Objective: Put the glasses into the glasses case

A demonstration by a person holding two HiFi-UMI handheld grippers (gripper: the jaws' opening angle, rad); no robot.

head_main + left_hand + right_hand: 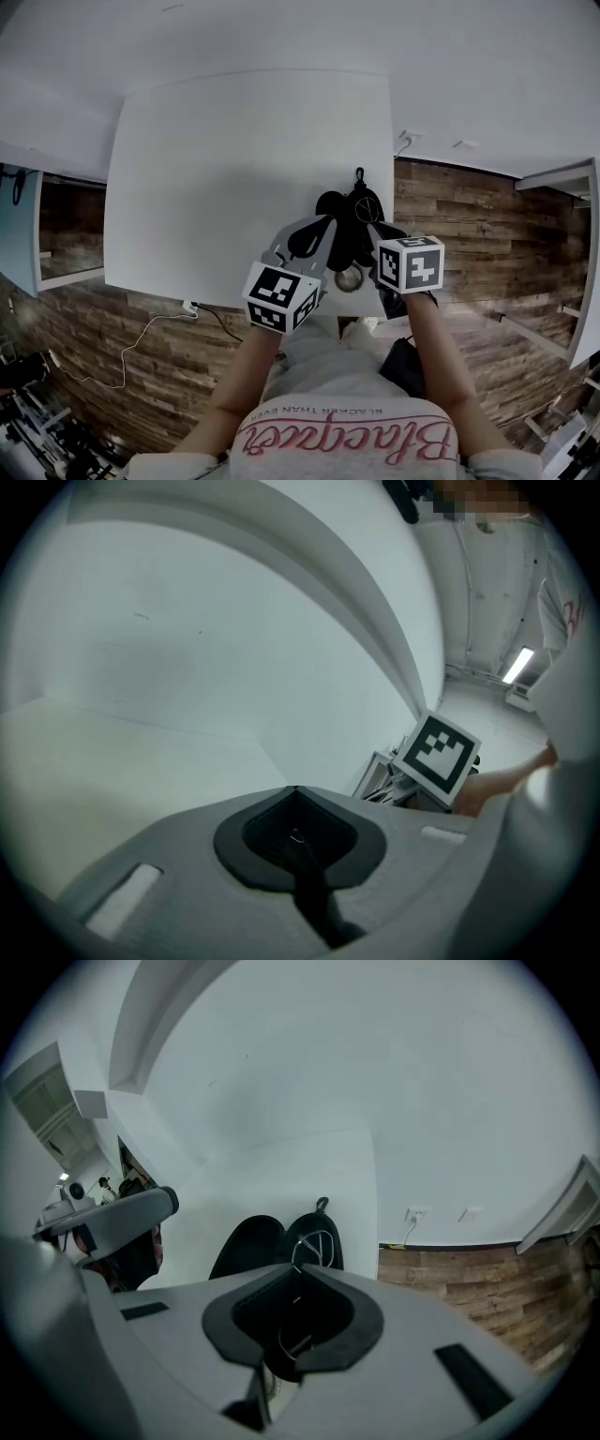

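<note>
The black glasses case [345, 217] lies open on the white table [234, 169] near its front right corner. In the right gripper view its two halves [251, 1243] spread just beyond the jaws. My right gripper [298, 1274] is shut on the thin wire-framed glasses [316, 1244], whose frame rises from the jaws in front of the case. A round lens [350, 278] shows between the two grippers. My left gripper [317, 232] hovers beside the case's left side with its jaws shut. A tiny glint of wire shows between them in the left gripper view; what it is I cannot tell.
The table's front edge [216, 305] runs just under both grippers, with wood flooring [487, 234] to the right and below. A wall socket and cable [405, 141] sit past the table's right edge. The right gripper's marker cube [436, 752] appears in the left gripper view.
</note>
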